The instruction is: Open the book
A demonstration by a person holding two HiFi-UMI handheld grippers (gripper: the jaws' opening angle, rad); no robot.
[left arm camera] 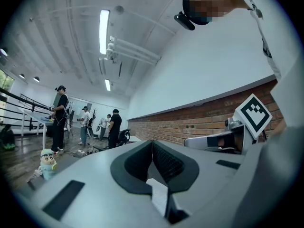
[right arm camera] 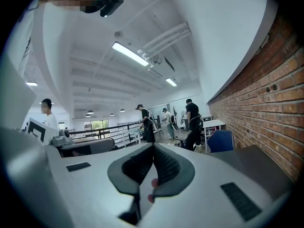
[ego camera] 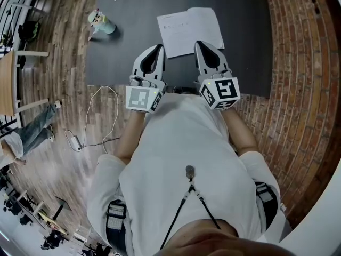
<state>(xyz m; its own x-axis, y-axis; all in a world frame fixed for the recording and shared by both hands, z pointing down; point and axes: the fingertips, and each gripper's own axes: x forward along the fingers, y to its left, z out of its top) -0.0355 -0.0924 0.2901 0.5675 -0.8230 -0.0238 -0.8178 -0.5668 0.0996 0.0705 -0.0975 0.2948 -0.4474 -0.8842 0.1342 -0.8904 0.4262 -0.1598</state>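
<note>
— Toy figure [ego camera: 99,22] at far left, on the dark table [ego camera: 250,47], well apart from both tools. Next item?

— Left gripper [ego camera: 158,48]: jaws pressed together, nothing between them, pointing level across the room.

— And the book?

— Book [ego camera: 190,31] lies flat on the table with white pages up, right of the toy figure. Its near edge sits at the tips of the two grippers. From the head view, contact cannot be confirmed, and neither gripper view shows a page at the jaws.

— Right side?

— Right gripper [ego camera: 199,45]: jaws likewise closed on nothing, its tip overlapping the book's near edge as seen from above. Brick wall [ego camera: 298,89] runs along the table's far right.
</note>
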